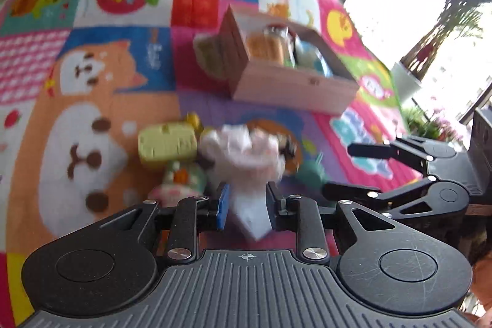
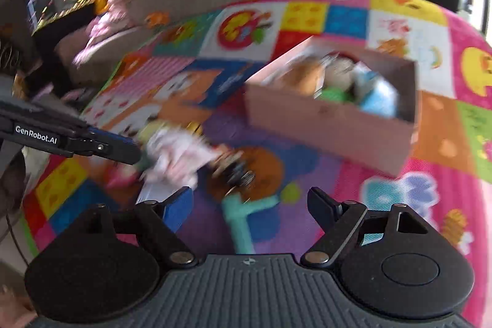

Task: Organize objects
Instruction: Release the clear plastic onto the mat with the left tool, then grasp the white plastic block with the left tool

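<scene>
Colourful mat [image 1: 129, 76], white packet [image 1: 249, 162] in left gripper [image 1: 247, 205]

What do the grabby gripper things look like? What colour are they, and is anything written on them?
Both are black. The left gripper and right gripper each have a ribbed dark grey body with round black discs on both sides, silver screws on the linkage bars, and blue pads on the fingers. A small crosshair mark sits on the middle of the body. From the right wrist view, white lettering "GenRobot.AI" shows on the left gripper's side.

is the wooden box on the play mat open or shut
Open. The wooden box has no lid over its top in either view, and the things packed inside it show above its walls.
</scene>
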### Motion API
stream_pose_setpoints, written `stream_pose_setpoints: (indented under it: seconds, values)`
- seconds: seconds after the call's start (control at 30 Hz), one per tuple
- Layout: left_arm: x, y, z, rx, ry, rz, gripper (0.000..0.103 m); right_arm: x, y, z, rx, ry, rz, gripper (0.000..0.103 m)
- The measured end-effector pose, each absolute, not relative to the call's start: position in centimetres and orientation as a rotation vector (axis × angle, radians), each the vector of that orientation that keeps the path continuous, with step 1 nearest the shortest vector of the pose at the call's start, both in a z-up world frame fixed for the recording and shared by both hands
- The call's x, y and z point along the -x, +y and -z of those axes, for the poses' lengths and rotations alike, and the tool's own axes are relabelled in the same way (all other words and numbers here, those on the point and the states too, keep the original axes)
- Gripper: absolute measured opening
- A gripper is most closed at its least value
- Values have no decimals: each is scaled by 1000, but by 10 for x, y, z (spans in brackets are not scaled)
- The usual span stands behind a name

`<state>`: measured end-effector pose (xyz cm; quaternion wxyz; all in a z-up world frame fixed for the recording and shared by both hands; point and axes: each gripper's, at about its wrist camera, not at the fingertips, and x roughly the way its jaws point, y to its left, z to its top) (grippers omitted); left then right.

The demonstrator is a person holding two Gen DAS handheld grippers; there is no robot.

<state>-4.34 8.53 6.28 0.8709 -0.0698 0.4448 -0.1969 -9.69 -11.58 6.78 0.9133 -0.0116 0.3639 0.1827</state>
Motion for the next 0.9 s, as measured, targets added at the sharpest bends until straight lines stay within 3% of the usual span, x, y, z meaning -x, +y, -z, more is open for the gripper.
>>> stream_pose_setpoints:
  seconds: [0.23,0.43,0.67,0.9]
  values:
    - [35,68,-49,121,913,320,28,82,-110,-54,147,722,-116,82]
    - [26,26,-39,-14,790,392,28,90,-122,-80,11,663,-257,82]
    - [75,3,-39,-241,741,528,30,70,-121,-85,-63,693,-294,82]
    - [78,58,-53,-12,796,243,30,38,-100,-49,73,775,-202,81]
